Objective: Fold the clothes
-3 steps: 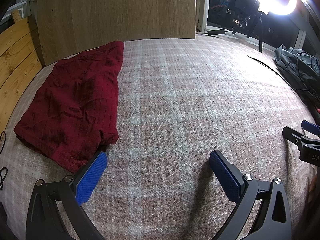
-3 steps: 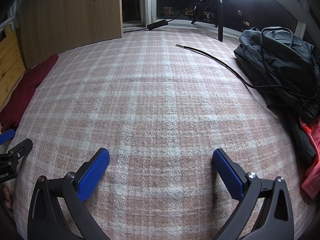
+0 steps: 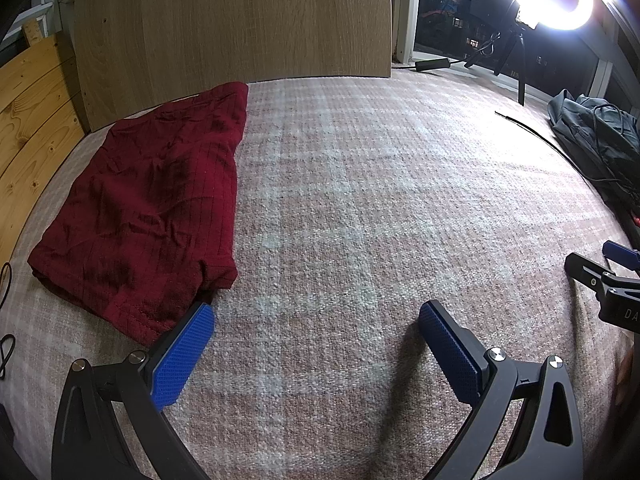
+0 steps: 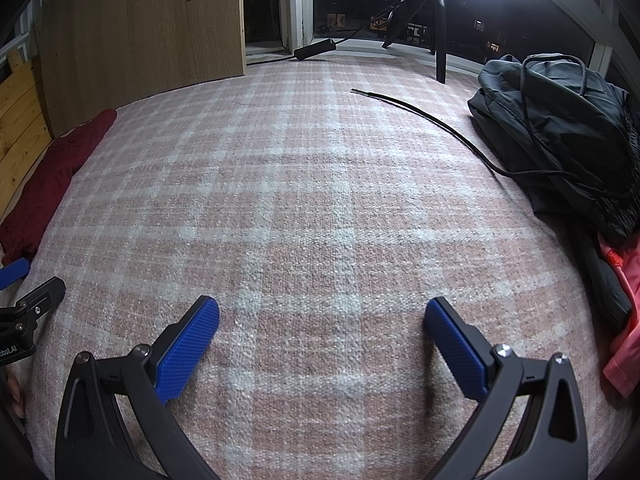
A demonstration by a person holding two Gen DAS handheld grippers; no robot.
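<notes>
Showing only in the right view, a pink garment (image 4: 624, 320) lies beside both released claws.

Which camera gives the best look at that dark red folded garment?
The left wrist view: the red garment lies whole and folded on the checked blanket. The right wrist view catches only a strip of it at the left edge.

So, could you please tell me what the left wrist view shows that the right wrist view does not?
Only the left wrist view shows the whole folded red garment, lying flat. Only the right wrist view shows the pink garment below the dark bag. Both share the plaid bed cover, the wooden board, the black cord and open hand-held grippers over bare cover.
</notes>
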